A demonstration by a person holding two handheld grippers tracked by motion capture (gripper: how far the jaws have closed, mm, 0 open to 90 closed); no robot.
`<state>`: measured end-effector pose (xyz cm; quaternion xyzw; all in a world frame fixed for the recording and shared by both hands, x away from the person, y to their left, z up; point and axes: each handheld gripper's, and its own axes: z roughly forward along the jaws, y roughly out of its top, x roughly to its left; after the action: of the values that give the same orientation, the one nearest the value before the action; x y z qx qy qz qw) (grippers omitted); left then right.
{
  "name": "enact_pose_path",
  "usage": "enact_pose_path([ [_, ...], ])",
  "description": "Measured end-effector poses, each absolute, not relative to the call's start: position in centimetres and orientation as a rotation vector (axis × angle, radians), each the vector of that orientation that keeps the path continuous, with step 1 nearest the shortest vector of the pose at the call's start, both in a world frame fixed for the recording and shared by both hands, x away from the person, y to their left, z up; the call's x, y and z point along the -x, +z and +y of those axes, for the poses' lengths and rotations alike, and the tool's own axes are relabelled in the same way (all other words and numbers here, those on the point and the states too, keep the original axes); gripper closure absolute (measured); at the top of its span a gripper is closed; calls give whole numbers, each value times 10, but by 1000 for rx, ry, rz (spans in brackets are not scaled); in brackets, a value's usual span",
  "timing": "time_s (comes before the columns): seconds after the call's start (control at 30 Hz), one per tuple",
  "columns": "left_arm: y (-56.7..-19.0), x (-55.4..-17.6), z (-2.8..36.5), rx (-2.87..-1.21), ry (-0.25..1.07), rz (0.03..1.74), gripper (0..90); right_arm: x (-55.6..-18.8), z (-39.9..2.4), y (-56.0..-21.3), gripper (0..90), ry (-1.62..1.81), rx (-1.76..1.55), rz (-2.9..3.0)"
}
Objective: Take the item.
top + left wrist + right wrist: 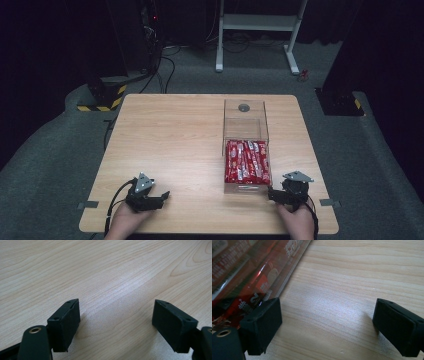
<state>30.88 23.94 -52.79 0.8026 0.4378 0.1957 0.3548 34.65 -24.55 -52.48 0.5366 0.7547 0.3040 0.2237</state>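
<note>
Dark surroundings, lit tabletop, soft glare

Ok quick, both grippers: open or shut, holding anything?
Left gripper: open, nothing between the jaws, bare wooden table under it.
Right gripper: open, holding nothing, its jaws beside the clear box of red snack packs.

A light wooden surface (170, 145) with rounded corners stood on grey carpet (45, 170); most of its top lay bare. Two small grey tabs (88, 204) stuck out at its near left and near right edges. Beyond its far edge, the white frame of another table (257, 30) stood on the carpet with two feet. Past the far left corner sat a dark stand base with yellow-and-black hazard stripes (102, 97), and black cables (162, 70) trailed beside it. A second dark base (340, 102) sat off the far right corner, and a small red object (305, 75) lay near it.
</note>
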Motion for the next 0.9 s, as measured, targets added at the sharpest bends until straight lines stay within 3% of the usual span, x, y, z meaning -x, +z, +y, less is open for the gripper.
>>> enact_pose_path([
  [0.5, -528, -309, 240, -2074, 505, 1136, 230, -347, -246, -525, 88, 840, -1478, 2084],
  [0.9, -526, -311, 239, -2081, 500, 1198, 176, -347, -246, -525, 89, 839, -1478, 2084],
])
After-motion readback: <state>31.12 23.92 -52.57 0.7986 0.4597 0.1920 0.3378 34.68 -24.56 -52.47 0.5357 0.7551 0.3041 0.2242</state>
